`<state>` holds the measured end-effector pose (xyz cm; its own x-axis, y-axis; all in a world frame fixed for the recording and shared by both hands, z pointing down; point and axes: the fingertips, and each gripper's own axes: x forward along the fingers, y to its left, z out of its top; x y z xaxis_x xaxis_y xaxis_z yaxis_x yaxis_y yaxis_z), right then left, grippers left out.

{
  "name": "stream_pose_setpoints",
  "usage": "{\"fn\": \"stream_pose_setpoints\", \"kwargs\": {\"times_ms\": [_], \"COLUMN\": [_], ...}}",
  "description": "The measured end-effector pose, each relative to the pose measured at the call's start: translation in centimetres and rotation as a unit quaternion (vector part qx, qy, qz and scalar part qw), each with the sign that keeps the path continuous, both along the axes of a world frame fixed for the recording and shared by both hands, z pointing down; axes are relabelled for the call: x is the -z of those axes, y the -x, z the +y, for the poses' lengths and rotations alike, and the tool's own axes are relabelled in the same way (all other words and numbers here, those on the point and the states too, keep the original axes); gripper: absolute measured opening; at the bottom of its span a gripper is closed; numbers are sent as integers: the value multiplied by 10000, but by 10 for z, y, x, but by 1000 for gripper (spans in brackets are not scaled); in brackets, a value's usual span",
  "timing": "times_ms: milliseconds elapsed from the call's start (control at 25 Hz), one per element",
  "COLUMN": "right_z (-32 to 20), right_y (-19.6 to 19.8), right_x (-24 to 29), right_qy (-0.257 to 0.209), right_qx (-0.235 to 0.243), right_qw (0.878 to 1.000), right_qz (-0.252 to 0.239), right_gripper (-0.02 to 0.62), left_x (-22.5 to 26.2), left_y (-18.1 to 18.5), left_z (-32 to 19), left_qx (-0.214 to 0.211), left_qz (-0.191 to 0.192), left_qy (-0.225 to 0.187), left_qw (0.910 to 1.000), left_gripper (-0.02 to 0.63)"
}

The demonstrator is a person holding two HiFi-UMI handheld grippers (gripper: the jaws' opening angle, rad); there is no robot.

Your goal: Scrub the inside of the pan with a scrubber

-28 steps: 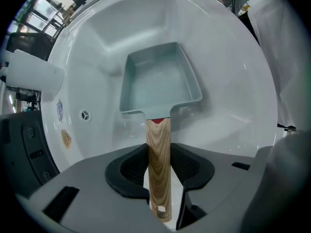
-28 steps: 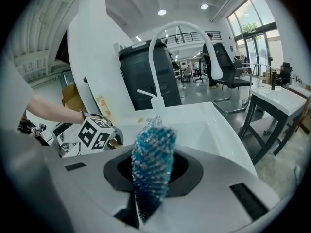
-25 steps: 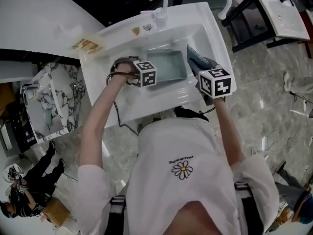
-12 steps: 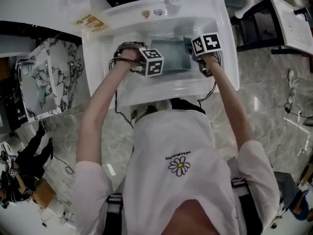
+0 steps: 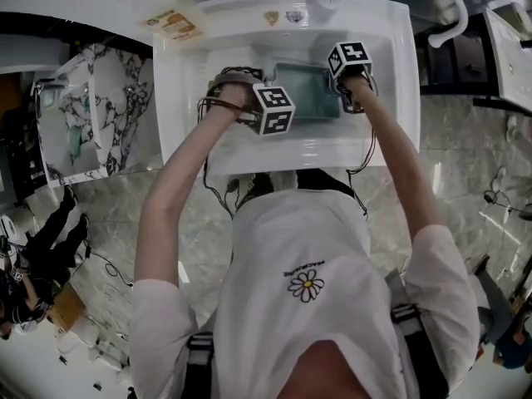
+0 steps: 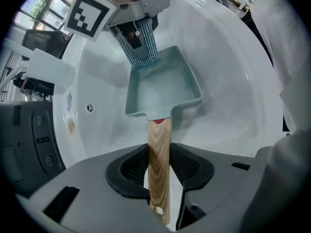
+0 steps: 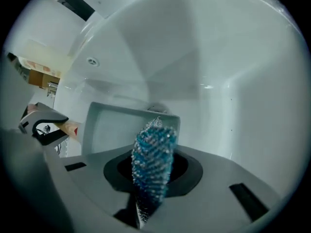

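A rectangular teal pan (image 6: pixel 163 89) lies in the white sink (image 5: pixel 382 73), also visible in the head view as the pan (image 5: pixel 303 90). Its wooden handle (image 6: pixel 159 149) runs between the jaws of my left gripper (image 6: pixel 159 166), which is shut on it. My right gripper (image 7: pixel 153 171) is shut on a blue mesh scrubber (image 7: pixel 153 154). In the left gripper view the scrubber (image 6: pixel 143 47) hangs down to the pan's far rim; contact is unclear. In the head view the left gripper (image 5: pixel 274 110) sits at the pan's left and the right gripper (image 5: pixel 349 61) at its right.
The sink's curved walls rise close around the pan on all sides. An overflow hole (image 6: pixel 90 108) sits in the far wall. A faucet (image 5: pixel 449 7) arches over the sink's back right corner. A printed card (image 5: pixel 174 25) lies on the counter at the left.
My right gripper has come down with the scrubber from beside the sink's right side to the pan's edge. The left gripper has kept its hold on the handle in place.
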<state>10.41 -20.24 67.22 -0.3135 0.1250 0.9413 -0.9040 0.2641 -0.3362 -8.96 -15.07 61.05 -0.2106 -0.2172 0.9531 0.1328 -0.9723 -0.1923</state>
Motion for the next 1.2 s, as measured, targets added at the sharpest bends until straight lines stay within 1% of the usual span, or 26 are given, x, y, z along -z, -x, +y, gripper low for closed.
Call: {"fn": "stream_pose_setpoints", "kwargs": {"times_ms": [80,200,600,840,1000,1080,1200], "right_z": [-1,-1,-5,-5,-4,-2,-1], "right_y": [3,7,21,43,72,88,107], "right_x": [-8,-15,-16,-9,3,10,18], "right_qy": [148,297,388,435,549,567,543], "right_qx": [-64,-291,-582,-774,-1062,-1053,-872], "right_qw": [9999,9991,9967,9924,9832,9801,9797], "right_qz": [44,-57,-408,-854,-1383,-1582,-1721], "right_gripper": [61,61,60,61,60,60,60], "left_x": [1,1,3,2,2,2,2], "left_y": [1,0,2,2,3,3,3], "left_z": [1,2,3,4,3,4,4], "left_qx": [-26,-48,41,55,76,104,131], "left_qz": [35,147,342,359,354,374,399], "left_qy": [-23,-30,-21,-28,-33,-32,-27], "left_qw": [10000,9999,9994,9993,9993,9992,9991], "left_gripper": [143,143,143,143,143,143,143]}}
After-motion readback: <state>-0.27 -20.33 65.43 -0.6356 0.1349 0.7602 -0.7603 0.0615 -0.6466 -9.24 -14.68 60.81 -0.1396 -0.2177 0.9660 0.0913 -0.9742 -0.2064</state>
